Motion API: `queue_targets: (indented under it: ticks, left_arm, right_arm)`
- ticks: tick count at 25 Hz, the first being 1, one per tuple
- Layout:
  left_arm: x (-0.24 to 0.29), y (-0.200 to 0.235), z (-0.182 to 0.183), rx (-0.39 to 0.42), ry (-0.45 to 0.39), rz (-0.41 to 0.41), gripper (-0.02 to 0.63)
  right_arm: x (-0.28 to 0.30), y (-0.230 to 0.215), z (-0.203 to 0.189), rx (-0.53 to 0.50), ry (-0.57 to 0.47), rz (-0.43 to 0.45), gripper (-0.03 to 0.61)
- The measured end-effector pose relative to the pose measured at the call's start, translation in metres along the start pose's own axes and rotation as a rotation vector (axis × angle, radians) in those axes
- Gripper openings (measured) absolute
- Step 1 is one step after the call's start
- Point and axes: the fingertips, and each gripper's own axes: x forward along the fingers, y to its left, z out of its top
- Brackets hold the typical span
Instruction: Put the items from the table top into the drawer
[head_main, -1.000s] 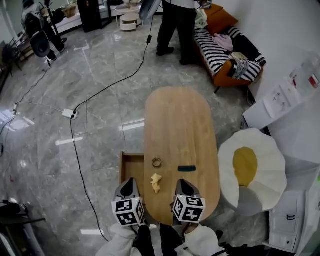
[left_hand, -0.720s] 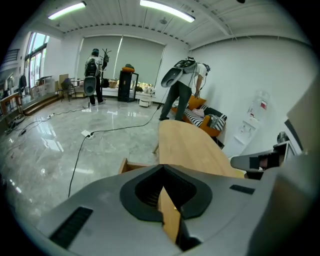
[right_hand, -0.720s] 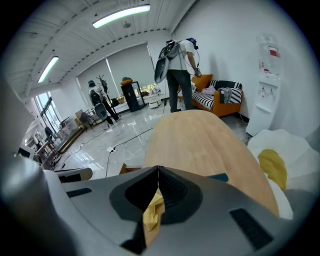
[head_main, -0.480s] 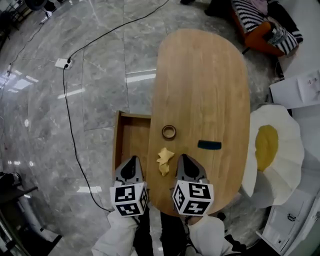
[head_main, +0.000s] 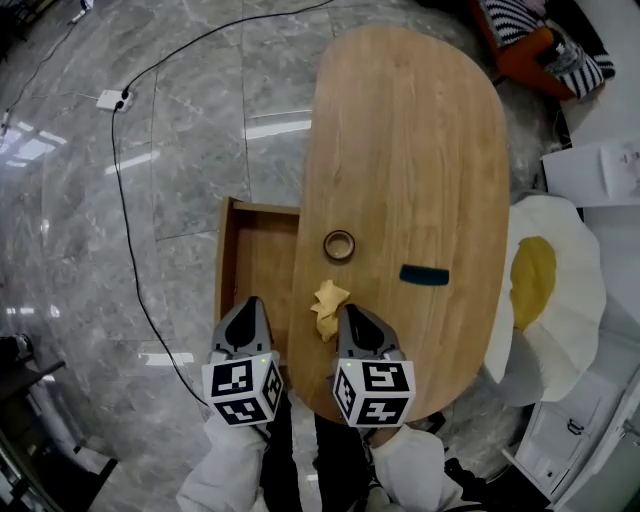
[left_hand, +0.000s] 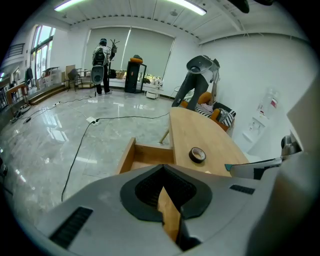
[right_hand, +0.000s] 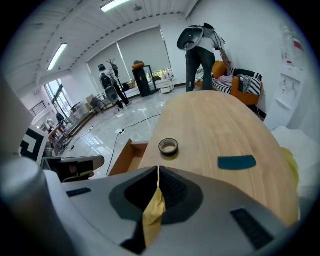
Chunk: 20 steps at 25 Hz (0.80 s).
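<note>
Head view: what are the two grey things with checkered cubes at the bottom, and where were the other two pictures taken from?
There is no robot here. A person holds a grasping tool in each hand: the left tool and the right tool. The patterned cubes are part of them. The head view comes from a camera on the person's head, looking steeply down. The other two pictures come from a camera riding on each tool, looking along its jaws. On the wooden table lie a roll of tape, a crumpled yellow piece and a flat dark teal piece. An open drawer sticks out at the table's left side. Both tools have their jaws together and hold nothing; the yellow in the right tool's slit appears to be the crumpled piece lying on the table.
</note>
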Motion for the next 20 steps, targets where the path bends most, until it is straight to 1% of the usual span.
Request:
queue_targets:
  ticks: [7,10,20]
  left_arm:
    - [0.004,0.004,-0.01,-0.002,0.011,-0.005,0.0]
    - [0.005,0.005,-0.016,-0.009,0.018,-0.007,0.0]
    - [0.005,0.02,-0.026,-0.024,0.036,0.01,0.0]
  right_arm:
    - [0.014,0.008,-0.011,0.0,0.026,0.021,0.069]
    - [0.017,0.01,-0.017,-0.005,0.047,0.027,0.117]
    - [0.035,0.013,-0.033,-0.076,0.121,0.016,0.125]
